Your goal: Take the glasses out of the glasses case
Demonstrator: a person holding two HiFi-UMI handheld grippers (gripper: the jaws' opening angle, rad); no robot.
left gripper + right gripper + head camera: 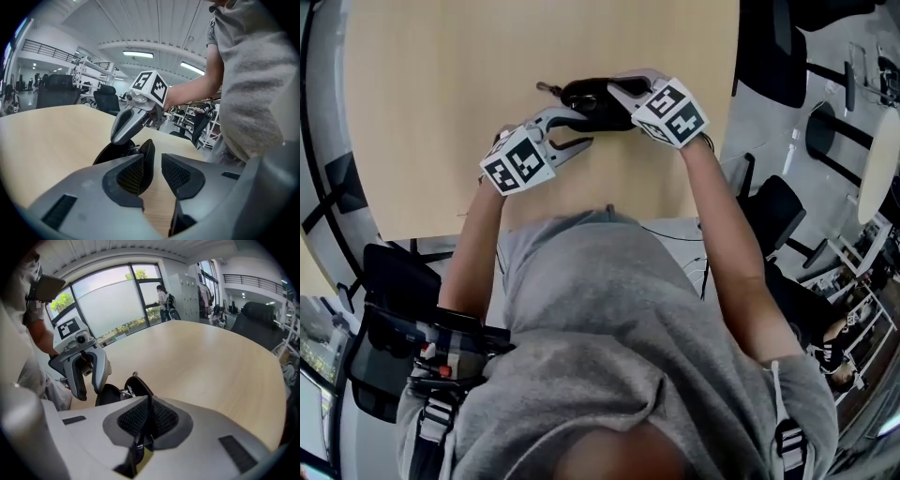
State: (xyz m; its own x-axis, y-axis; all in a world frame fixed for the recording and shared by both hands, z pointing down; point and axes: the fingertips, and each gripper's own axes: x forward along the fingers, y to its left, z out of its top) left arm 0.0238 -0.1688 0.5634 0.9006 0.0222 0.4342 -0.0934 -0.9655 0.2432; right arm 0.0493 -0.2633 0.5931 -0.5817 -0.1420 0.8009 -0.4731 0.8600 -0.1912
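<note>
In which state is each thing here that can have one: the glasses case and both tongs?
glasses case, open, lying on the table
left tongs, open, close to the case, gripping nothing
right tongs, shut on a thin dark strip that I cannot identify

The person wears a grey short-sleeved T-shirt (pixel 609 319) with grey webbing straps (pixel 785 436) and buckles over both shoulders. Black gear (pixel 403 347) with a small red part hangs at the left hip. The left gripper (pixel 586 131) and right gripper (pixel 614 94) have smooth grey shells, black mesh-textured pads (pixel 131 173), and a white cube (pixel 517 161) printed with black square markers.
</note>
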